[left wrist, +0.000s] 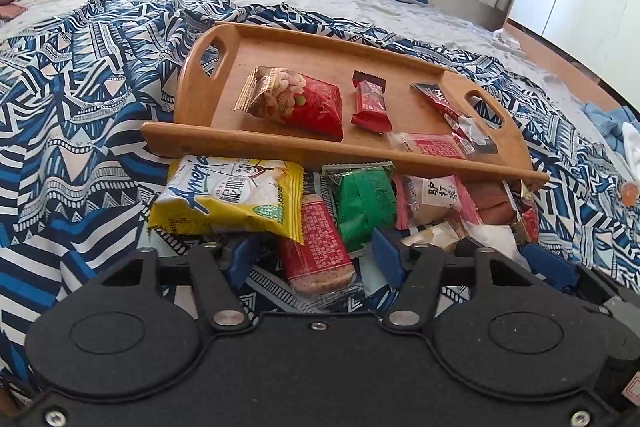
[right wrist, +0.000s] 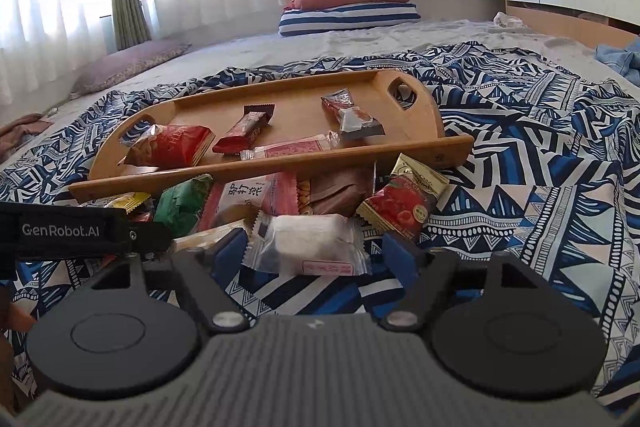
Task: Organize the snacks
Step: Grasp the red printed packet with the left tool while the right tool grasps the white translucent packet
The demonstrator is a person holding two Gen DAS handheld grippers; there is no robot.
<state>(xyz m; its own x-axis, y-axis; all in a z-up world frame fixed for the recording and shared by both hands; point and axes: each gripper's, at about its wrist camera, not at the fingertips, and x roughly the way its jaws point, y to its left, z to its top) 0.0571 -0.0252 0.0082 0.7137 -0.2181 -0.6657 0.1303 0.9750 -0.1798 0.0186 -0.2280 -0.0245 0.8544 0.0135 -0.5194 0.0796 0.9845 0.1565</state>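
Two hand-held grippers: our left hand-held gripper straddles a red biscuit pack, grip unclear; our right hand-held gripper gapes around a white pack; "GenRobot.AI" legible

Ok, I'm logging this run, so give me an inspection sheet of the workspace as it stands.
Surface: bed with a blue patterned blanket.
Job's things: wooden tray holding five wrapped snacks; a pile of snacks on the blanket in front of it, including a yellow bag, a green pack and a white pack.
Clutter: blue cloth at the far right.
Grippers: left gripper around a red biscuit pack, contact unclear; right gripper open around the white pack.
Cables: nothing seen.
Surroundings: pillows, curtains.
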